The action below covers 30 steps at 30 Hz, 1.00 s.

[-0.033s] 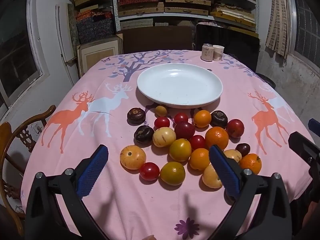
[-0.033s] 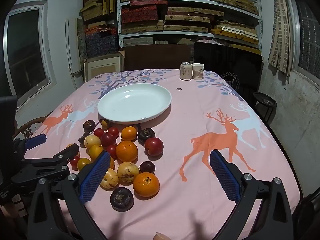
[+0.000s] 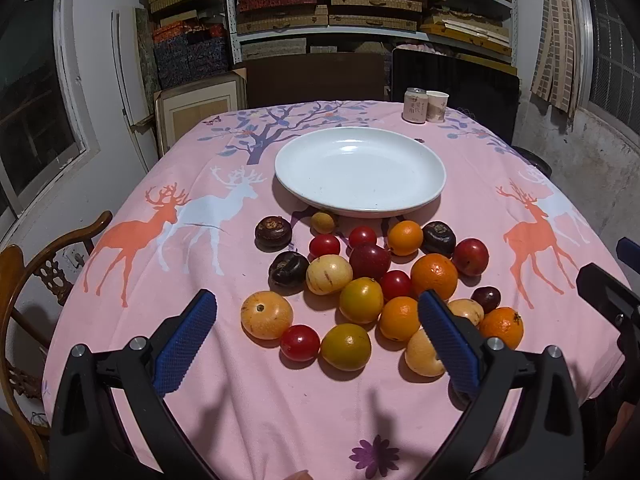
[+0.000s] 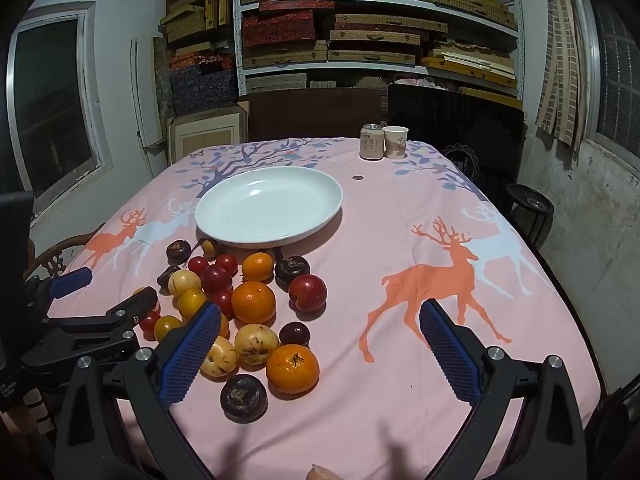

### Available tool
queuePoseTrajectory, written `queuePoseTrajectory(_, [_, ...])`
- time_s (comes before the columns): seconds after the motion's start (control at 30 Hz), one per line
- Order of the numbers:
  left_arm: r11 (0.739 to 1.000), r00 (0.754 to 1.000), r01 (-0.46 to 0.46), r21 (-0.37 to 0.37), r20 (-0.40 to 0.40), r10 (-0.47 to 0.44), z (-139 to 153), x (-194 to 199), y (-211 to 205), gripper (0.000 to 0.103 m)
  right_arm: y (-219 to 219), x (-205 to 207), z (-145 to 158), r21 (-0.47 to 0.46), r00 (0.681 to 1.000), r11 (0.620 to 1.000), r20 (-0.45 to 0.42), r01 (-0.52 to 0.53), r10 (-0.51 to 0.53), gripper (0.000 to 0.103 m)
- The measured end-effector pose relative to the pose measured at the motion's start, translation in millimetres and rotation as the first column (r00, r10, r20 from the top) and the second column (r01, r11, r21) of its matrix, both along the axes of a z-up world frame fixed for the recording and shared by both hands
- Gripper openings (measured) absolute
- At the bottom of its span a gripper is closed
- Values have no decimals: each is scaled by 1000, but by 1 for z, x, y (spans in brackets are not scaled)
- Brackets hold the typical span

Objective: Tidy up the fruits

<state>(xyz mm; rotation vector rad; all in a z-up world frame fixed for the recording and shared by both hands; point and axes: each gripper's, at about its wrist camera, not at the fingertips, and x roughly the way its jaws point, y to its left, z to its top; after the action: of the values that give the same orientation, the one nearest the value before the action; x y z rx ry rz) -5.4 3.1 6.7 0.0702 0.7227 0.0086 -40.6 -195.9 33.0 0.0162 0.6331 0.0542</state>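
Item: fruit pile [image 3: 372,288] of oranges, small red tomatoes, yellow rounds and dark purple fruits, heaped loose on the bench's pink cloth [image 4: 400,360] just in front of the bare white plate [image 3: 360,172]. Our left claw [image 3: 316,344] and right claw [image 4: 320,348] gape wide, holding nothing. We judge crowding the risk: closing on one fruit could nudge its touching neighbours rolling toward the edge.

Nothing appears to have changed: the fruits [image 3: 362,280] and both sets of jaws look unmoved.
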Motion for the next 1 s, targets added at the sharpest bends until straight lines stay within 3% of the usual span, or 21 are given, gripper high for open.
queuePoseTrajectory(0.6, [1000,998,-3,26,70,1,12,-15,0,99,-1,2,-4,-2,1000,1000,-9,11,-11,100])
queuePoseTrajectory(1.0, [1000,997,-1,25,72,0,12,-17,0,99,0,3,-5,-5,1000,1000,-4,11,-11,100])
